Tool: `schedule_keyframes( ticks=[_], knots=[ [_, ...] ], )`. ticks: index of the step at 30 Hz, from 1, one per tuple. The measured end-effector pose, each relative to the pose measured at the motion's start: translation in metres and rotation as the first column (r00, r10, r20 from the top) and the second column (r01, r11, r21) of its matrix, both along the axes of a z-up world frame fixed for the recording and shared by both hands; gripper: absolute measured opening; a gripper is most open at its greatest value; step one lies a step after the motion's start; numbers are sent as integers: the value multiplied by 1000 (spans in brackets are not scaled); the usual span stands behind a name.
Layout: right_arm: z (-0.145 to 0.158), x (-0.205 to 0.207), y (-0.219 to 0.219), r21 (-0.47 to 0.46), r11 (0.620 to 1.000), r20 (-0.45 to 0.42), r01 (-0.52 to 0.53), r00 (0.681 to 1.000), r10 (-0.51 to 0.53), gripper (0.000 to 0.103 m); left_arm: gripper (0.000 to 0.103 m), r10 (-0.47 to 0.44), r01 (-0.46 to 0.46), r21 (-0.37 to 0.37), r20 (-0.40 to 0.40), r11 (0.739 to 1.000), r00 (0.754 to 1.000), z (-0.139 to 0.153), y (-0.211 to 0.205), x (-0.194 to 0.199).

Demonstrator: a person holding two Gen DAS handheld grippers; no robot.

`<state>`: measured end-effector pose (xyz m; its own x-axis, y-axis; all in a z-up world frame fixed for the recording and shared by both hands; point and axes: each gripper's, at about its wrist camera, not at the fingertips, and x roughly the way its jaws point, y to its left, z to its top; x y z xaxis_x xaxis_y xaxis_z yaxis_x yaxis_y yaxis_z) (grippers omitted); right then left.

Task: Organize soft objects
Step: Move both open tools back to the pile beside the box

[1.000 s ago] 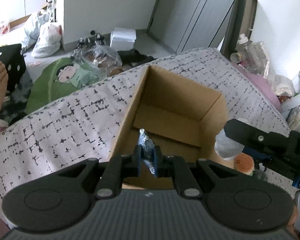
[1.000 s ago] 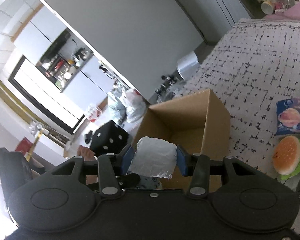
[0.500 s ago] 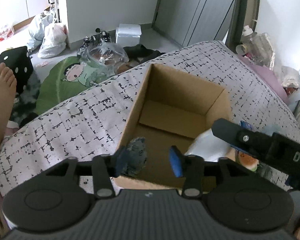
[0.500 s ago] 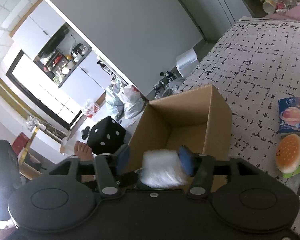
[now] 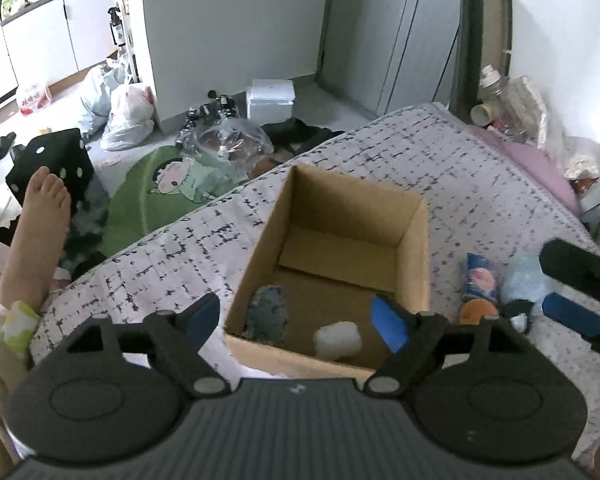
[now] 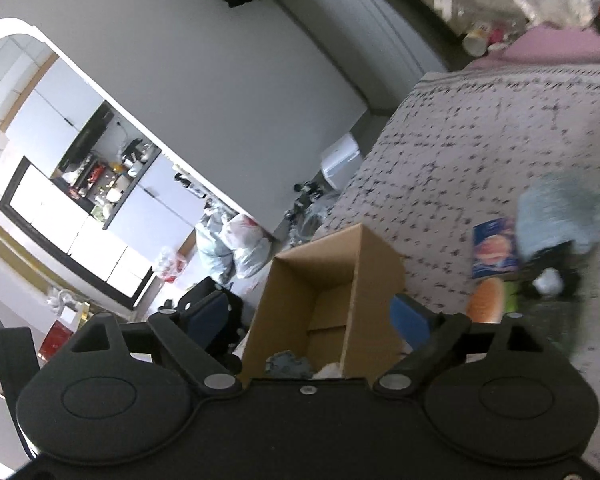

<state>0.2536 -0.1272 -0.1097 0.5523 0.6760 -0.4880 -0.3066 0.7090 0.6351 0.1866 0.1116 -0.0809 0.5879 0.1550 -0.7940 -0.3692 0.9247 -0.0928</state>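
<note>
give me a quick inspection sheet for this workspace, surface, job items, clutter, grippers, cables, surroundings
surface: patterned bedspread, grey-white with black dashes, wrinkled.
job's things: open cardboard box on the bedspread; a grey soft item and a white soft item lie on its floor near the front wall. Beside the box: blue packet, burger plush, pale blue soft item.
clutter: bottles and bags at the bed's far edge.
grippers: left gripper open, empty, above the box's near edge; right gripper open, empty.
cables: nothing seen.
surroundings: floor with plastic bags, white box, black dice cushion, a bare foot.
</note>
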Motion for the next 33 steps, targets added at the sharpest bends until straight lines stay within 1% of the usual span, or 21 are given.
schedule_keyframes(
  ticks=[2,4,6,9,11,15,18,20,22,24,27,33],
  knots=[
    [5,-5,-12,-10,1000,9,21,1000,-20,89,84,-7,7,-14,10,1000,1000,5,-5,-3],
    [9,-9,-22,-21,999,19,35,999,-35,89,89,-19,19,-2,23,1000,1000,11,-14,-5],
    [12,-14,-32,-36,997,32,61,998,-60,89,95,-37,38,-7,45,999,998,18,-22,-8],
    [16,-20,-47,-52,994,48,92,995,-90,91,97,-61,63,-23,68,998,996,26,-35,-12],
    [15,-24,-57,-54,992,53,115,992,-113,95,100,-70,73,-28,83,997,994,30,-43,-15],
    [13,-32,-73,-59,989,60,133,990,-130,96,102,-73,79,-44,119,996,990,42,-59,-20],
    [15,-37,-84,-51,988,62,149,987,-146,96,103,-89,95,-41,139,995,986,50,-71,-22],
    [17,-38,-92,-55,985,71,163,985,-159,99,103,-98,104,-34,146,994,984,54,-79,-22],
    [18,-40,-101,-34,984,76,172,983,-169,103,103,-101,105,-24,153,994,983,57,-86,-24],
    [18,-41,-109,-26,985,73,169,983,-167,103,103,-111,118,-35,165,992,980,59,-91,-25],
    [17,-43,-116,-48,981,71,189,980,-185,103,103,-118,123,-18,167,992,979,60,-100,-27],
    [12,-44,-129,-58,972,61,228,972,-225,103,103,-122,124,-2,163,992,979,59,-111,-27]
  ],
)
